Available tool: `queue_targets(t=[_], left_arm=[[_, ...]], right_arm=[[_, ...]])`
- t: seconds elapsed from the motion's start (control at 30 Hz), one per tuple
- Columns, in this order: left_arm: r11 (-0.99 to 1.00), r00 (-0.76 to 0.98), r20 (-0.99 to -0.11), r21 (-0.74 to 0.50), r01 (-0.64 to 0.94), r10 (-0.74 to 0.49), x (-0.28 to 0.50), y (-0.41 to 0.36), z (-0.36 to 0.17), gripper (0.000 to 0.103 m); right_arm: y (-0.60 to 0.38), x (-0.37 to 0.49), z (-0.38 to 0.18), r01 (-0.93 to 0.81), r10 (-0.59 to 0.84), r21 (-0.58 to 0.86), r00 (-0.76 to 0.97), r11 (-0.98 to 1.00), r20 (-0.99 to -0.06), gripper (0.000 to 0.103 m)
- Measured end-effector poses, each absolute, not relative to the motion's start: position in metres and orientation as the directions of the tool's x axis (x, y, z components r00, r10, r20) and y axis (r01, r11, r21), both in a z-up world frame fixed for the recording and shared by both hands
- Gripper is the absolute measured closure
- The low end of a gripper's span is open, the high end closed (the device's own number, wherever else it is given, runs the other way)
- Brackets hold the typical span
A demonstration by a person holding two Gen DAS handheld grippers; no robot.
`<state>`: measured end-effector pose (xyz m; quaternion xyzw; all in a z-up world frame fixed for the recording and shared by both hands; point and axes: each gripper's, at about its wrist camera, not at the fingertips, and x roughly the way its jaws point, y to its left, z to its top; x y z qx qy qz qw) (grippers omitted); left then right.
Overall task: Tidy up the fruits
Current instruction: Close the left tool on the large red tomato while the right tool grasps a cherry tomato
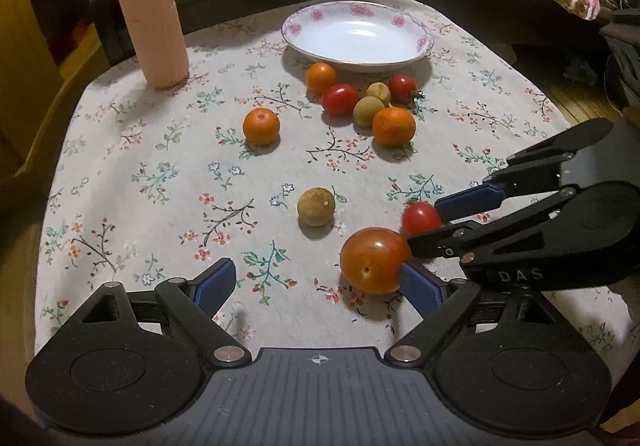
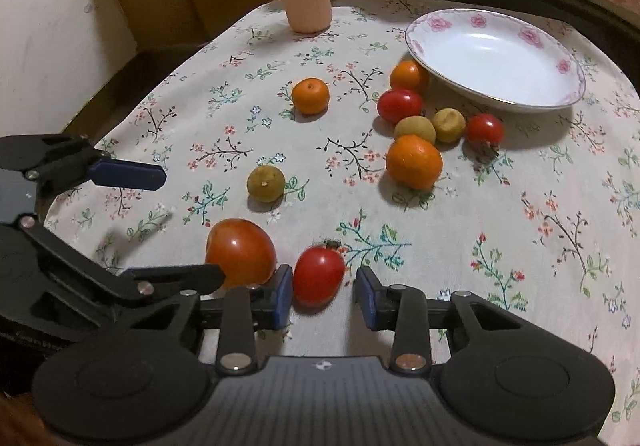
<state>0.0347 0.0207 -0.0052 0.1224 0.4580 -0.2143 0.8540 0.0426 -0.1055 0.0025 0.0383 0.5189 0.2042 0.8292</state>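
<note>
The left claw (image 1: 316,282) stands wide open low over the bench (image 1: 120,205), its blue pads far apart; a large orange-red tomato (image 1: 374,260) sits at the inner face of its right-hand pad, with nothing gripped. The right claw (image 2: 322,290) is open too, more narrowly, and a small red cherry tomato (image 2: 318,274) sits between its pads, close to the left pad and clear of the right one; the fruit looks a little blurred. In the right wrist view the large tomato lies at about 10 o'clock from the cherry tomato, just outside that left pad.

A brownish-green round fruit (image 1: 316,205) lies alone near the middle of the floral cloth. Farther off, at 12 o'clock in the left wrist view, a white dish with pink flowers on its rim (image 1: 304,21) stands empty. Just in front of it a cluster lies close together: two small oranges (image 1: 394,125), two red cherry tomatoes (image 1: 340,98) and two more brownish fruits (image 1: 368,110). A third orange (image 1: 261,125) lies apart at 9 o'clock from the cluster. A ribbed pink cylinder (image 1: 150,13) stands upright at 10 o'clock.
</note>
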Motion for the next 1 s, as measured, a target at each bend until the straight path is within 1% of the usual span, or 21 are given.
queue_targets(t=[0.1,0.23,0.37,0.4,0.47,0.53,0.57,0.7,0.9,0.97,1.0], left_arm=[[0.862,0.480,-0.838,0.022,0.506,-0.261,0.032,0.017,-0.006,0.010],[0.819,0.478,-0.841,0.076,0.569,-0.254,0.027,0.003,-0.013,0.010],[0.799,0.458,-0.847,0.070,0.597,-0.268,0.030,-0.005,-0.019,0.011],[0.796,0.456,-0.848,0.071,0.601,-0.269,0.032,-0.007,-0.020,0.012],[0.794,0.450,-0.850,0.063,0.605,-0.275,0.035,-0.011,-0.023,0.017],[0.793,0.434,-0.856,0.047,0.607,-0.280,0.037,-0.012,-0.025,0.028],[0.797,0.426,-0.862,0.045,0.603,-0.275,0.038,-0.013,-0.027,0.031],[0.821,0.414,-0.869,0.014,0.570,-0.273,0.043,-0.010,-0.028,0.032],[0.832,0.419,-0.873,0.030,0.554,-0.247,0.045,-0.016,-0.027,0.032],[0.833,0.417,-0.874,0.027,0.553,-0.248,0.045,-0.016,-0.026,0.035],[0.832,0.415,-0.875,0.026,0.555,-0.249,0.044,-0.017,-0.026,0.039]], right_arm=[[-0.108,0.047,0.004,-0.303,0.396,0.293,0.375,0.907,-0.838,0.065],[-0.102,0.046,0.002,-0.331,0.379,0.260,0.377,0.907,-0.845,0.065],[-0.101,0.045,0.001,-0.337,0.374,0.249,0.383,0.908,-0.845,0.067],[-0.100,0.046,0.001,-0.339,0.373,0.248,0.383,0.908,-0.845,0.071],[-0.101,0.047,0.001,-0.336,0.376,0.253,0.379,0.907,-0.846,0.072],[-0.103,0.048,0.001,-0.328,0.380,0.262,0.376,0.907,-0.845,0.072],[-0.105,0.048,0.001,-0.322,0.379,0.264,0.377,0.909,-0.845,0.072],[-0.113,0.048,0.001,-0.295,0.385,0.285,0.374,0.912,-0.843,0.073],[-0.123,0.047,0.004,-0.265,0.382,0.295,0.394,0.918,-0.836,0.073],[-0.126,0.048,0.003,-0.254,0.380,0.298,0.396,0.920,-0.836,0.073],[-0.128,0.047,0.003,-0.251,0.377,0.296,0.400,0.922,-0.835,0.073]])
